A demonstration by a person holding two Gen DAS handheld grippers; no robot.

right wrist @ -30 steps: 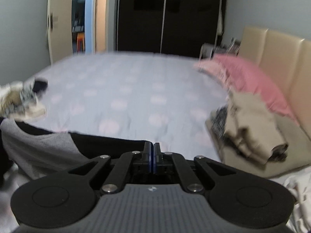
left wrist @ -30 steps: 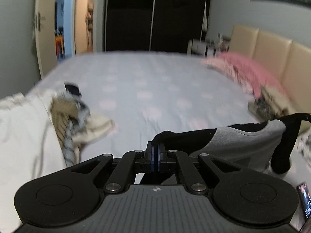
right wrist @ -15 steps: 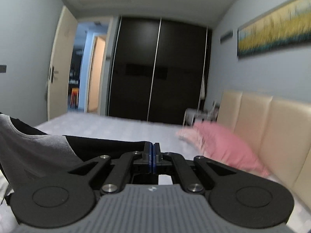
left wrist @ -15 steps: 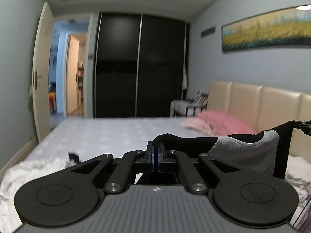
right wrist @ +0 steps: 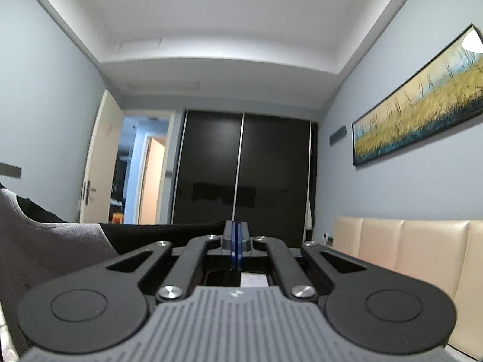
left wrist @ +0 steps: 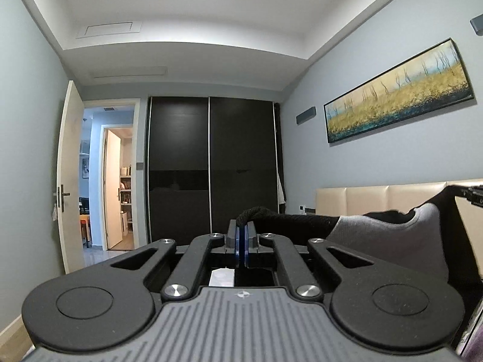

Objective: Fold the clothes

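A black and grey garment [left wrist: 386,238] hangs stretched between both grippers, held high in the air. My left gripper [left wrist: 241,235] is shut on one black edge of it, which bunches over the fingertips. My right gripper [right wrist: 236,238] is shut on the other black edge; the grey panel of the garment [right wrist: 45,241] hangs to its left. The right gripper's tip [left wrist: 474,194] shows at the right edge of the left wrist view. The bed is out of view in both views.
A beige padded headboard [right wrist: 407,247] runs along the right wall under a long landscape painting [left wrist: 398,93]. A black sliding wardrobe [left wrist: 211,166] fills the far wall. An open white door [left wrist: 69,181] leads to a hallway on the left.
Both grippers have risen and tilted up with the garment. The bed, the pink pillow and the clothes piles have dropped out of view; the ceiling and the painting now show.
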